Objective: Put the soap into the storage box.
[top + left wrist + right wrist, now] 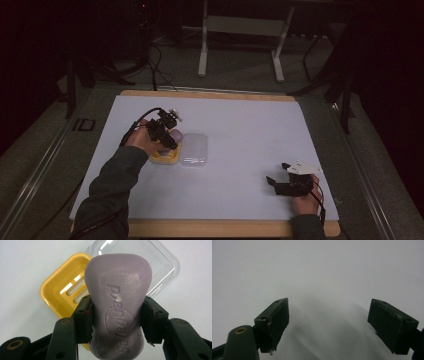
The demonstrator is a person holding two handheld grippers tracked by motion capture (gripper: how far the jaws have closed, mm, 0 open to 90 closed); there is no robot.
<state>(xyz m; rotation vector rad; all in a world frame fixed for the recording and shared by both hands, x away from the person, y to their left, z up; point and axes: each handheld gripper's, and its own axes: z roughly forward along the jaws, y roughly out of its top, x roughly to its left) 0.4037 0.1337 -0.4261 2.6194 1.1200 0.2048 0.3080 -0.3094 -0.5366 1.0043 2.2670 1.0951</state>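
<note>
White sheet over a wooden table (210, 227); dark room, frame legs on the floor beyond.

Item 1: left gripper (116, 320), also seen in the high view (165, 135). Jaws pinch a lilac soap bar (117, 305) across its narrow waist, one pad on each long side. The bar's long axis runs straight out along the jaws, its embossed face towards the camera and its broad end projecting past the fingertips.

Item 2: yellow soap dish (62, 293), slotted floor, open side up. It lies beyond and below the fingertips, off towards the left jaw, partly hidden behind the bar. Whether the bar touches it cannot be told.

Item 3: clear lid (162, 262), just beside the dish, beyond the right jaw and touching or nearly touching the dish's edge.

Item 4: right gripper (328, 325), jaws spread wide with nothing between them, over bare sheet, well apart from the dish (295, 182).

Judgement: the bar probably goes into the dish, and the left hand is far nearer. The bar's length must line up with the dish's longer side.
</note>
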